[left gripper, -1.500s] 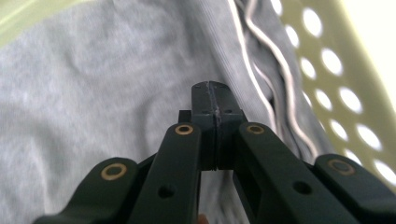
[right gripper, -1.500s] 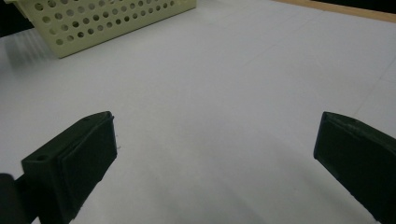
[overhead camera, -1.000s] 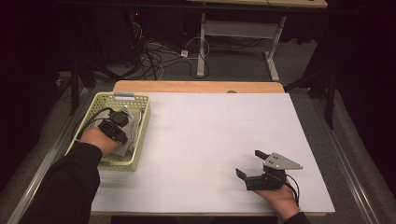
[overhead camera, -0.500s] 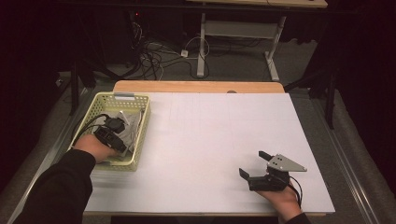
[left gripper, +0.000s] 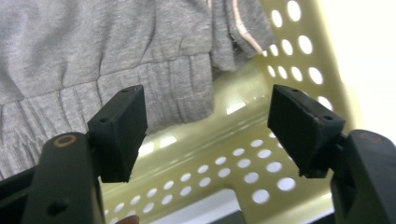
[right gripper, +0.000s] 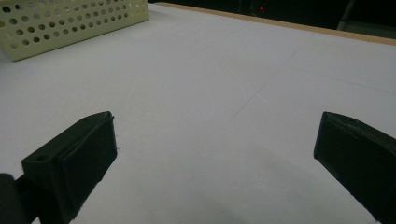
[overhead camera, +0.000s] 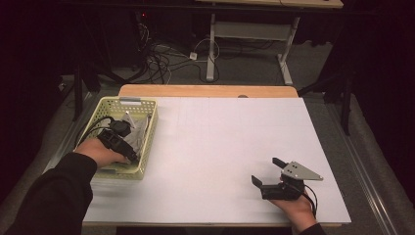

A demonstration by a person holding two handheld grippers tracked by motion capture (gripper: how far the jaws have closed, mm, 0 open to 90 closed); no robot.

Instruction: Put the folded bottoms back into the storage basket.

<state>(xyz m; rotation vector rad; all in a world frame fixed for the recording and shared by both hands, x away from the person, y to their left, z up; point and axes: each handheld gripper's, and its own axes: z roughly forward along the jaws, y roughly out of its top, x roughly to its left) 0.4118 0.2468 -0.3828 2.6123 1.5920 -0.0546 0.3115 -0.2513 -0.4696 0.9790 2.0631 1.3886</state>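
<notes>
White table (overhead camera: 220, 147), pale yellow basket (overhead camera: 147, 147) at left.
My left gripper (left gripper: 208, 135) had just been opening, jaws apart over crumpled grey ribbed-cuff garment (left gripper: 116, 56).

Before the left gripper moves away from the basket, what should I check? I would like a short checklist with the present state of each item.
1. Left gripper jaws open: ok, they have just been opening and stand apart.
2. Nothing caught between its jaws: ok, the grey garment lies beyond them, no cloth between the pads.
3. Garment inside the yellow basket: ok in the high view, it lies within the walls.
4. Garment hem clear of the jaw tips: cannot tell, the hem lies close to one pad.
5. Right gripper out of the way: ok, open, on the white table, far from the basket.
</notes>
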